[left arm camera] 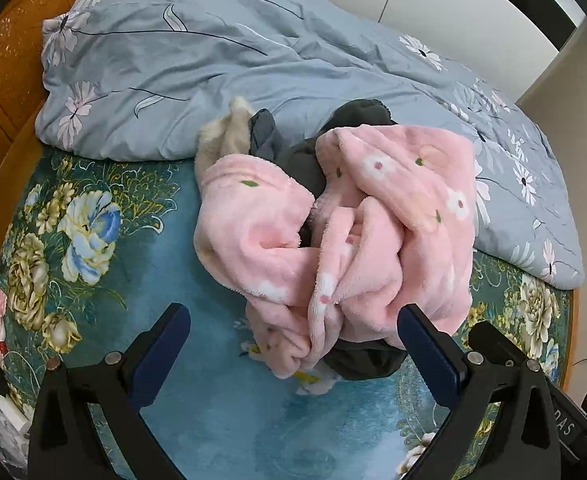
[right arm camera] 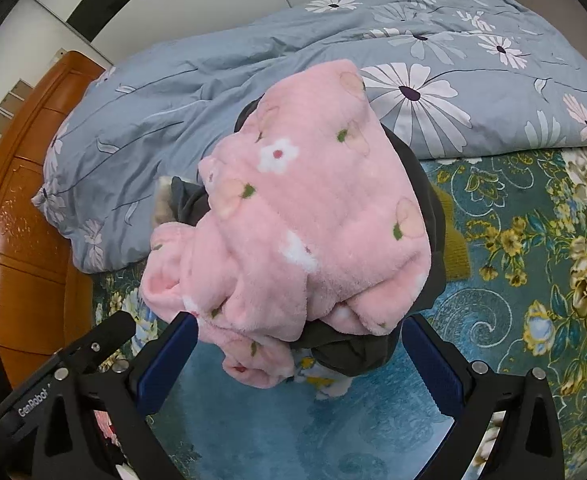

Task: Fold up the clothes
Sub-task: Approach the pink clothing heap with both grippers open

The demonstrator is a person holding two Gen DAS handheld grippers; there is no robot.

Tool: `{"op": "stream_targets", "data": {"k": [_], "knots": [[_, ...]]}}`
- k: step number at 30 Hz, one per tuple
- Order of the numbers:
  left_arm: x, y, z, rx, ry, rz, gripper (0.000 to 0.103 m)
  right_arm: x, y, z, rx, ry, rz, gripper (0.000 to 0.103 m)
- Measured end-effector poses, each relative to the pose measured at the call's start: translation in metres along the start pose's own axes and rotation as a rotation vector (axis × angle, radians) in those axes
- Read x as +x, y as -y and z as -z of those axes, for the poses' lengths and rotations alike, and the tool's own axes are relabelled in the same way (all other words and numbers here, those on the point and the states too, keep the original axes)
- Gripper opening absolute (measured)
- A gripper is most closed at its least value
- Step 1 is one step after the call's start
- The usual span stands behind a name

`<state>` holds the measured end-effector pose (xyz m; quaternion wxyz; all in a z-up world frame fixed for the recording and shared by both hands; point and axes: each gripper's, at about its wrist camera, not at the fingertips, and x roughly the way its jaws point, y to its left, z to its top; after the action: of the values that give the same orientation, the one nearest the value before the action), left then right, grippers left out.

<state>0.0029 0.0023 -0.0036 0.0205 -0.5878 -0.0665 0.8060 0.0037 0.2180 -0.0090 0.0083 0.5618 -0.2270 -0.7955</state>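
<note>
With both hand-held grippers, left (left arm camera: 293, 344) and right (right arm camera: 299, 346), gaping empty before the crumpled pink floral fleece garment (left arm camera: 333, 232), still unfolded: probably pinch a near edge, then spread flat.

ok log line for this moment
stage: pre-grasp | left gripper: open | right gripper: open | pink floral fleece garment: crumpled atop dark grey garment

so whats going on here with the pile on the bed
A person holds a hand-held gripper in each hand over a heap of clothes. The left hand-held gripper and right hand-held gripper are both open and empty. A crumpled pink fleece garment lies tangled with a dark grey garment on the teal floral bedspread. Nothing is folded yet.
</note>
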Motion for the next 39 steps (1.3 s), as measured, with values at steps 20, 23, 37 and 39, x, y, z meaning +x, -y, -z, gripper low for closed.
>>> {"op": "stream_targets", "data": {"k": [20, 23, 37, 39], "knots": [[-0.001, -0.011, 0.007, -0.024, 0.005, 0.003, 0.103, -0.005, -0.012, 0.005, -0.063, 0.026, 0.056, 0.103], [-0.001, -0.011, 0.009, -0.02, 0.003, 0.002, 0.103, -0.005, -0.013, 0.004, -0.06, 0.027, 0.053, 0.103], [0.017, -0.01, 0.006, -0.051, -0.036, 0.03, 0.103, 0.004, -0.014, -0.003, -0.064, 0.021, 0.058, 0.103], [0.021, -0.011, 0.004, -0.058, -0.041, 0.031, 0.103, 0.007, -0.014, -0.005, -0.062, 0.017, 0.063, 0.103]]}}
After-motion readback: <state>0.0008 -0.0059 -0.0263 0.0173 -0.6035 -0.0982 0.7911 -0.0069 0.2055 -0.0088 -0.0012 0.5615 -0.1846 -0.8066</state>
